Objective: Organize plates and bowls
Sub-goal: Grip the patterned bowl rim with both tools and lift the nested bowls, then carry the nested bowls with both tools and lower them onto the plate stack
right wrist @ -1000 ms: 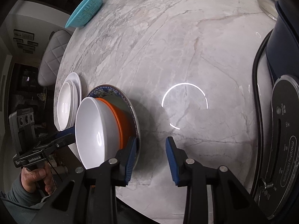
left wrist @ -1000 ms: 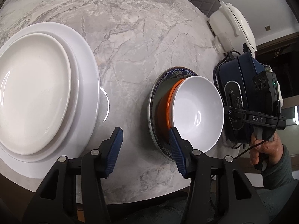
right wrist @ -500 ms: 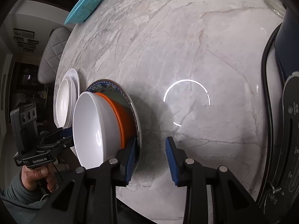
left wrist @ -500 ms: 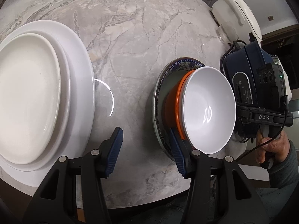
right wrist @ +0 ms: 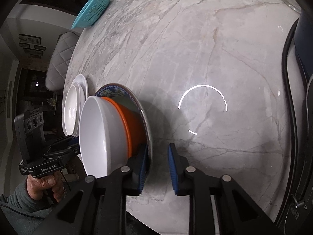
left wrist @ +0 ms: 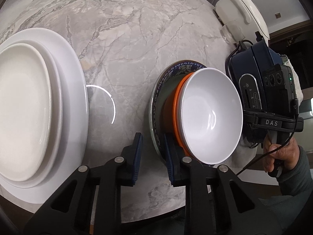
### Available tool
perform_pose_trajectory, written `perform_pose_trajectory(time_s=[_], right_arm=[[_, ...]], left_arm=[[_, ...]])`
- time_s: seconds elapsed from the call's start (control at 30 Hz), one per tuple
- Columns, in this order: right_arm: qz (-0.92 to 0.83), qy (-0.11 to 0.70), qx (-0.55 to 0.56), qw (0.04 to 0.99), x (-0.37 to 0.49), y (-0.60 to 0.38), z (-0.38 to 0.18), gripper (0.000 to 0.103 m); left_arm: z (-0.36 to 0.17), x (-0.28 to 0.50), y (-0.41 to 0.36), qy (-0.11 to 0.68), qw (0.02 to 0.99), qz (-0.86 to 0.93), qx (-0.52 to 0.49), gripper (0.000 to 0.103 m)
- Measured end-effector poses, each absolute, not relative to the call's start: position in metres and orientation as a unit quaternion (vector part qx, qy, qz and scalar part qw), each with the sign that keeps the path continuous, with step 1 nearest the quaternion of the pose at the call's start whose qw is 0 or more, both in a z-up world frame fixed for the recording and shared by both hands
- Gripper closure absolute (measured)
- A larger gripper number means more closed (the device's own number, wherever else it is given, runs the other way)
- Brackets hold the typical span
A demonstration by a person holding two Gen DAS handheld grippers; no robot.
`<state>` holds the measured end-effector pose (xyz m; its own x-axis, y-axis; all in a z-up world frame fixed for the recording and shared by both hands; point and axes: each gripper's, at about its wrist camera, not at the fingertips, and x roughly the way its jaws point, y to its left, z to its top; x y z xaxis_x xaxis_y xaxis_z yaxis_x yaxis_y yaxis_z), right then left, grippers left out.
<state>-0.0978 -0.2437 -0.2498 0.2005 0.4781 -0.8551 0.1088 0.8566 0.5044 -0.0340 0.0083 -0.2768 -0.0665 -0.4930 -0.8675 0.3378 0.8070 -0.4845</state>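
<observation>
A white bowl (left wrist: 211,113) sits nested in an orange bowl (left wrist: 177,101) on a blue-patterned plate (left wrist: 172,68). My left gripper (left wrist: 153,156) straddles that plate's near left rim, one finger inside and one outside. Its jaws are closing, and a gap still shows beside the rim. In the right wrist view my right gripper (right wrist: 158,162) straddles the opposite rim of the patterned plate (right wrist: 145,115) and is closing too, its outer pad clear of the rim. Two stacked white plates (left wrist: 29,107) lie to the left.
A dark blue appliance (left wrist: 248,78) and its black cord (right wrist: 289,98) stand close on the right of the bowls. A white cooker (left wrist: 240,13) is farther back. A teal basket (right wrist: 92,9) sits at the far table edge. The marble table's near edge (left wrist: 137,215) runs under both grippers.
Both grippers' jaws have narrowed around the patterned plate's rim. The hands and the dishes have barely shifted.
</observation>
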Motion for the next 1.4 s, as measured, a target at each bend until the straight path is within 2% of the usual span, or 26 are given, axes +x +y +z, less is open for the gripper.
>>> perform_pose_trajectory(time_s=[0.07,0.17,0.93,1.4], right_arm=[[0.128,0.618,0.238,0.739,-0.097,-0.242,-0.248,0.090],[0.127,0.615,0.238,0.741,-0.095,-0.239,-0.247,0.095],[0.117,0.606,0.240,0.750,-0.096,-0.238,-0.243,0.094],[0.147,0.590,0.222,0.762,-0.084,-0.220,-0.205,0.094]], left_arm=[[-0.275,-0.034,0.004,0.661,0.680,-0.312,-0.054,0.092],[-0.269,-0.035,0.000,0.655,0.687,-0.312,-0.043,0.093],[-0.259,-0.038,-0.003,0.647,0.698,-0.306,-0.028,0.093],[-0.200,-0.045,0.024,0.626,0.732,-0.267,-0.036,0.093]])
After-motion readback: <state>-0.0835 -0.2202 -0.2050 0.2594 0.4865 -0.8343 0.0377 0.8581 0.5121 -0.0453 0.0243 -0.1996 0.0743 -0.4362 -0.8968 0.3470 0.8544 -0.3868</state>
